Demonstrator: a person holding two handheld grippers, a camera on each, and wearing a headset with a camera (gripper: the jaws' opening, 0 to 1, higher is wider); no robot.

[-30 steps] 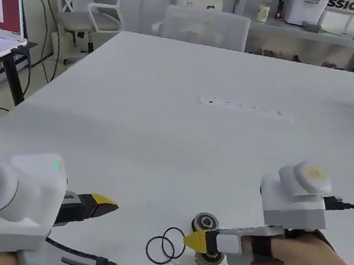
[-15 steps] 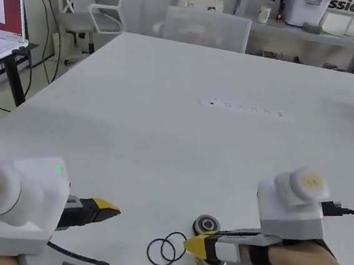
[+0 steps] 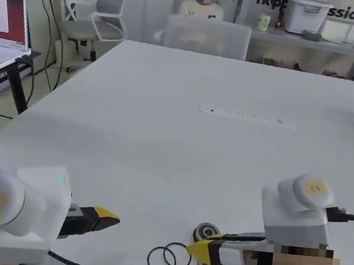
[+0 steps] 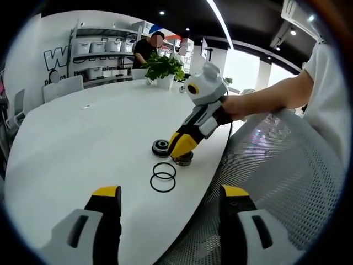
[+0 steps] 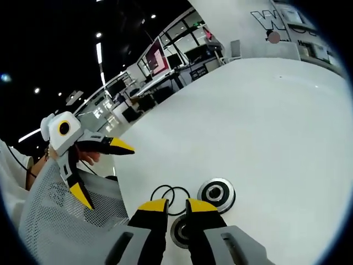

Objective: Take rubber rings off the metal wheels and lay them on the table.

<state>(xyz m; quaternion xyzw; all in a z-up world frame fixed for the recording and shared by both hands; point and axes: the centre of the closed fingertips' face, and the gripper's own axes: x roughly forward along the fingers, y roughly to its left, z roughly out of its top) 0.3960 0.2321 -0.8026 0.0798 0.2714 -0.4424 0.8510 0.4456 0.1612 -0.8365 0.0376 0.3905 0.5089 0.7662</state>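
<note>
Two rubber rings (image 3: pixel 168 258) lie overlapping on the table (image 3: pixel 164 137) close to its near edge, so the step in hand looks like stripping a further ring. The right tongs (image 5: pixel 177 208) are drawn almost together, tips down on the near wheel (image 5: pixel 179 233), with the far wheel (image 5: pixel 217 193) just beyond; whether they pinch any rubber I cannot tell. The left tongs (image 4: pixel 170 196) hang wide open and empty off the near edge, and the next move probably calls for them to steady the wheel while the right peels upward.
</note>
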